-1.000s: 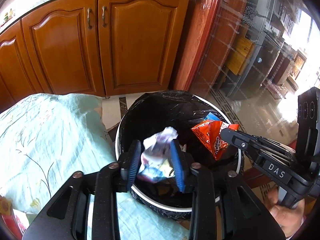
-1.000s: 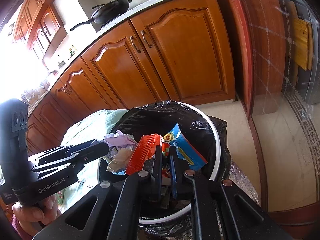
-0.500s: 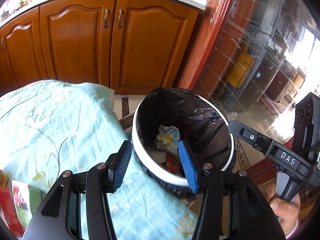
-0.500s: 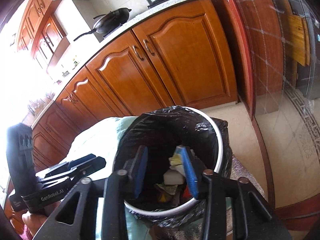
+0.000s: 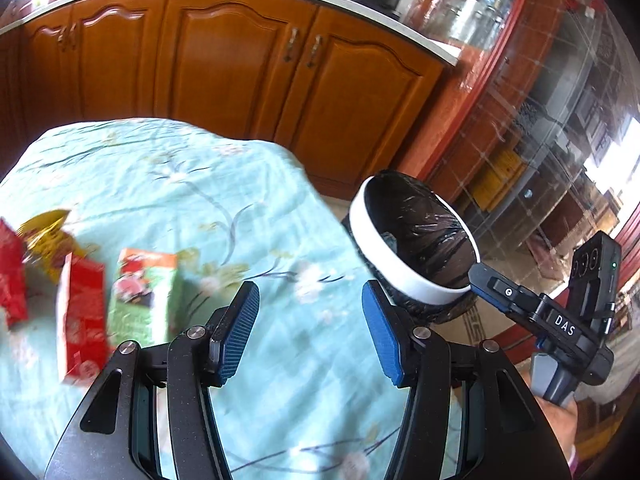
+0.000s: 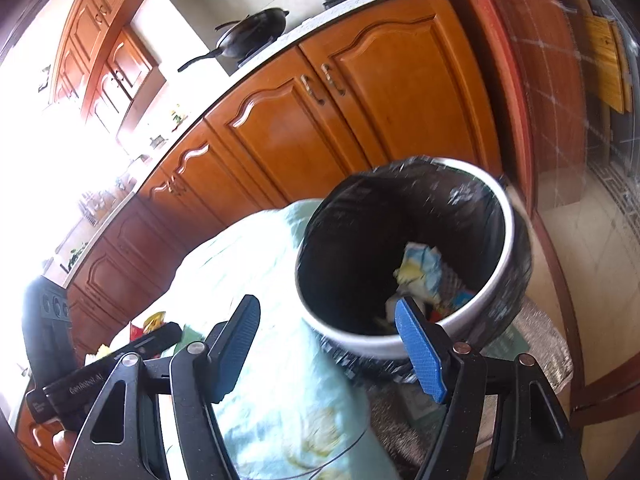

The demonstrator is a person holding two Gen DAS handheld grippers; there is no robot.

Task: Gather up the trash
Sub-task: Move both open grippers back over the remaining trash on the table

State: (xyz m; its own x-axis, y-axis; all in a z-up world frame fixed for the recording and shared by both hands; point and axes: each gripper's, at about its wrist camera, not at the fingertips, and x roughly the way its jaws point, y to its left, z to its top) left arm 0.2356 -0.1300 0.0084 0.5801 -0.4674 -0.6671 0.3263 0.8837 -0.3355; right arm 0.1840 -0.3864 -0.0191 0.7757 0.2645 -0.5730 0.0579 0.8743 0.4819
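While both claws hang empty, more wrappers wait on the table beside the bin.

With its blue-padded jaws opening and nothing between them, the left gripper [image 5: 310, 334] hovers above the pale green floral tablecloth [image 5: 180, 184], and the right gripper [image 6: 328, 346], jaws also opening and empty, sits near the rim of the round white-rimmed bin with a black liner [image 5: 404, 276], where crumpled trash [image 6: 420, 272] already lies. Remaining litter lies at the cloth's left: a green printed packet [image 5: 142, 292], a red flat packet [image 5: 80, 316] touching it, and a yellow foil wrapper [image 5: 46, 240] behind. To do the next pick well, I would bring the left jaws down straddling the green packet's near edge, pinch only the packet and not the cloth, then lift clear.
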